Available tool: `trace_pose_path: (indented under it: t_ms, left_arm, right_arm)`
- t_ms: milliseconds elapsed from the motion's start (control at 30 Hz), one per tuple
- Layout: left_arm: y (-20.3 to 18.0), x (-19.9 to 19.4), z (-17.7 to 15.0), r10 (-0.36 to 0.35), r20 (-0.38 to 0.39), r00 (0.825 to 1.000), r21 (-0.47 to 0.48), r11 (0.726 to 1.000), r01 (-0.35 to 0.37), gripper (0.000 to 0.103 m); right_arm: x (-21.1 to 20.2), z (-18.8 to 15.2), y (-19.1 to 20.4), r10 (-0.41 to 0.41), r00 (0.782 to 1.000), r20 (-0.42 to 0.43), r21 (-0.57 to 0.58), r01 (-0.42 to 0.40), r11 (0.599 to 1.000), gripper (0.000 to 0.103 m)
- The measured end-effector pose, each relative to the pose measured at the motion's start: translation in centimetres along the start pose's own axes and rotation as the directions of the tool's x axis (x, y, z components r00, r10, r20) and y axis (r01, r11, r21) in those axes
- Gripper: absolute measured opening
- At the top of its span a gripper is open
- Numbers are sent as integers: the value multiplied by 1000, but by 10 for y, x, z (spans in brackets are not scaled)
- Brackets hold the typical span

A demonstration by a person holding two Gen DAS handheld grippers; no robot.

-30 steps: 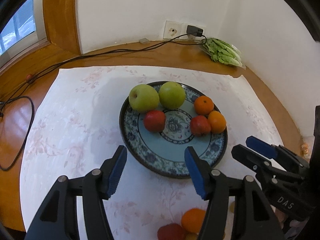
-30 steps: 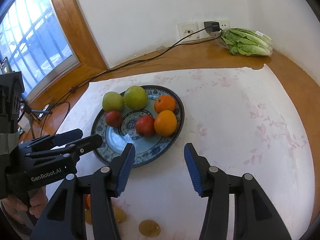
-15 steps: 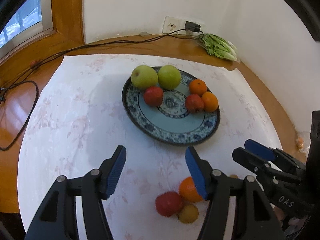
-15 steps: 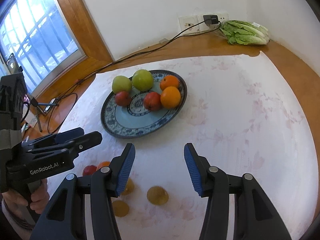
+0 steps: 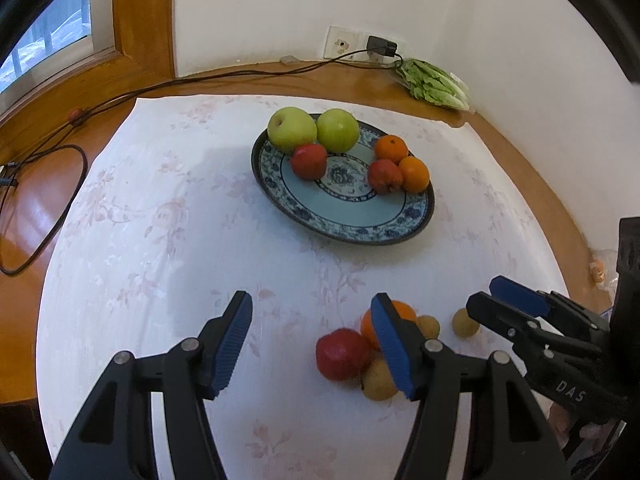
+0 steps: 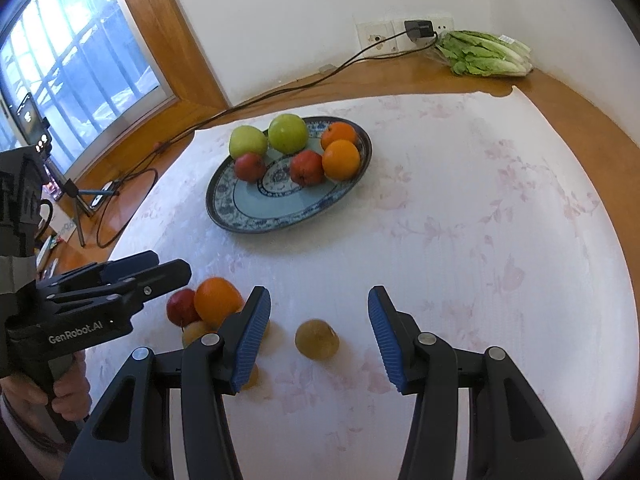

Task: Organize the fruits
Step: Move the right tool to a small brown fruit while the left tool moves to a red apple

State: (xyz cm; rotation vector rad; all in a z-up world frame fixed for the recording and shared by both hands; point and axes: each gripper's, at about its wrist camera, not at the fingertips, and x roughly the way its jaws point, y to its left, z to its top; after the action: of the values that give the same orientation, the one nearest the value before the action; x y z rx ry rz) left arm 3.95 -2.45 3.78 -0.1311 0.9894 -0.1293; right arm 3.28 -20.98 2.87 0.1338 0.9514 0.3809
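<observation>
A blue patterned plate (image 5: 360, 220) (image 6: 248, 208) holds two green apples (image 5: 291, 129), two red fruits (image 5: 308, 161) and two oranges (image 5: 414, 174). Near the table's front lie a loose red fruit (image 5: 342, 354) (image 6: 181, 306), an orange (image 5: 400, 309) (image 6: 217, 298) and several small brown fruits (image 6: 317, 339) (image 5: 464, 322). My left gripper (image 5: 316, 344) is open and empty, its right finger over the loose orange. My right gripper (image 6: 318, 336) is open and empty, with one brown fruit between its fingers' line of sight.
A white flowered cloth (image 5: 160, 220) covers the round wooden table. A bag of lettuce (image 6: 486, 54) lies at the back by the wall socket (image 5: 340, 42). Black cables (image 5: 44, 184) run along the left edge. A window (image 6: 60, 60) is at the left.
Both grippers have pulled back from the plate toward the table's front. The loose fruits near the front edge have come into fuller view. Both stay open.
</observation>
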Motion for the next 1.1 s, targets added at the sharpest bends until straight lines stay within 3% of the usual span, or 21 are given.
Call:
trace_pose_path:
  t_ms: [1100]
  left_arm:
    - [4, 2, -23, -49, 11, 999, 11, 999, 49, 62]
  right_arm:
    - [8, -18, -1, -1, 999, -35, -3, 1, 1000, 52]
